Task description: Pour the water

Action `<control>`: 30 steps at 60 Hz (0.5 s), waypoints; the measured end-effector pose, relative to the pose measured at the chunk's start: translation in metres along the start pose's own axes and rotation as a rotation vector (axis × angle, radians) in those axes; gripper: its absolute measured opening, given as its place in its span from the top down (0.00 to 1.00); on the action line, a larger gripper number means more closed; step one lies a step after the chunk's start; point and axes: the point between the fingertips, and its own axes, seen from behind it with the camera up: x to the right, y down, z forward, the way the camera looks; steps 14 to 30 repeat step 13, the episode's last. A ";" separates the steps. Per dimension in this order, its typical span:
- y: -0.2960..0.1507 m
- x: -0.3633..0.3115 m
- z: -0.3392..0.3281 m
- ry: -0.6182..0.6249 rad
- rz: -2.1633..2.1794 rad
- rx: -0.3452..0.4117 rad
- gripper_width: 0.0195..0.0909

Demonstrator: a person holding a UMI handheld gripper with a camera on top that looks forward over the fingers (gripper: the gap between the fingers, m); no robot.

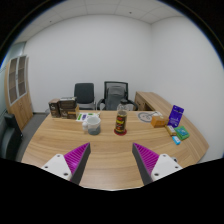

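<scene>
Here we hold the hand-held gripper [111, 163] released, empty; bottle [120, 121] at twelve, cup [92, 123] at eleven on the worktop [60, 140].

We are in an office or small meeting room: a long wooden counter [110, 148] fills the middle, with two dark office chairs [101, 95] drawn up at its far side. Plain white walls close it in, a wooden cabinet [17, 88] stands at one side, and boxes [63, 106] sit on the counter.
</scene>
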 end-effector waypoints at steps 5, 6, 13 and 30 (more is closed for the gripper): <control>0.008 0.004 -0.008 0.011 0.013 -0.009 0.07; 0.009 0.005 -0.010 0.013 0.014 -0.010 0.07; 0.013 0.014 -0.017 0.030 -0.015 -0.014 0.07; 0.013 0.014 -0.017 0.030 -0.015 -0.014 0.07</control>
